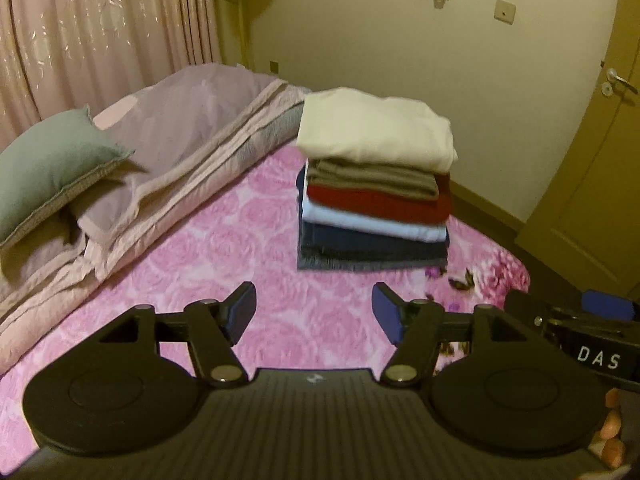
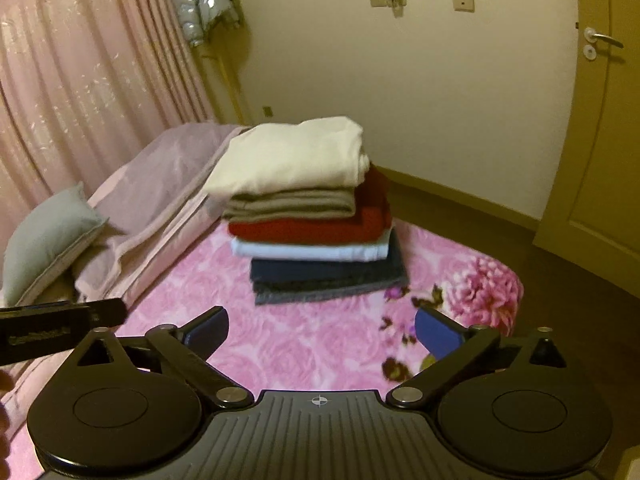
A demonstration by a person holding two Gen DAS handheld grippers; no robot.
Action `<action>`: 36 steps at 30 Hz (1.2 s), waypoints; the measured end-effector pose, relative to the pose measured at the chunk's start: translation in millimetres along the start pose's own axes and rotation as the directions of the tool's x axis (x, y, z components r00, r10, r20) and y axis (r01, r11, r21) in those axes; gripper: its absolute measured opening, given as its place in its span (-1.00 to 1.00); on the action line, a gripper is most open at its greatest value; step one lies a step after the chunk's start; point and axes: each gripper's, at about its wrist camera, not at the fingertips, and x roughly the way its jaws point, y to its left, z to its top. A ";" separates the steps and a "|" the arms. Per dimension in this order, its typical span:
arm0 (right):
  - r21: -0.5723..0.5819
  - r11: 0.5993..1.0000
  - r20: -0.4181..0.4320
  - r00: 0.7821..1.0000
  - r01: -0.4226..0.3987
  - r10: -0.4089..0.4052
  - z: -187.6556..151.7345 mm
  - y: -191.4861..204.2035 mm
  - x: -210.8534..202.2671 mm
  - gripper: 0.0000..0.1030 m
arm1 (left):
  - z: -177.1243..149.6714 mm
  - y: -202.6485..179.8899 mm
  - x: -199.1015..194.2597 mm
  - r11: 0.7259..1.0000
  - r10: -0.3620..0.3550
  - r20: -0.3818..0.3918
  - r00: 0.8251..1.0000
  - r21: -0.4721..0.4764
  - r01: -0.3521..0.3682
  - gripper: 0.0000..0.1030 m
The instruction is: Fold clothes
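Left wrist view: left gripper (image 1: 314, 312) spread wide, empty; folded stack (image 1: 374, 184) near the bed's (image 1: 200, 280) far edge, blurred; right gripper (image 1: 592, 332) cut off, fingers unreadable.
Right wrist view: right gripper (image 2: 320, 334) spread, empty; stack's (image 2: 308, 208) bottom layers indistinct.

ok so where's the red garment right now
The red garment sits mid-stack in the pile of folded clothes on the pink floral bedspread, under the tan piece and above the white one, centre of both views.

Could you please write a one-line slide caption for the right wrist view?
Open right gripper hovers over the pink floral bedspread, facing a stack of folded clothes.
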 end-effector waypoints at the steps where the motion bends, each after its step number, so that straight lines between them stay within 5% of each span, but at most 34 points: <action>1: 0.004 1.000 -0.002 1.000 -0.001 0.001 -4.3 0.9 -3.6 0.98 | -4.9 -0.4 -2.7 1.000 -0.001 -0.008 1.000 0.002 0.001 0.17; 16: 0.047 0.998 -0.044 0.999 0.030 -0.027 -41.2 -5.5 -27.0 0.98 | -44.1 -16.6 -17.9 0.999 -0.017 -0.060 0.998 0.050 0.020 0.17; 36: 0.037 0.999 -0.142 0.990 0.030 -0.024 -24.5 -26.2 29.6 0.98 | -30.7 -28.6 39.5 1.000 -0.004 -0.107 0.994 0.022 0.006 0.17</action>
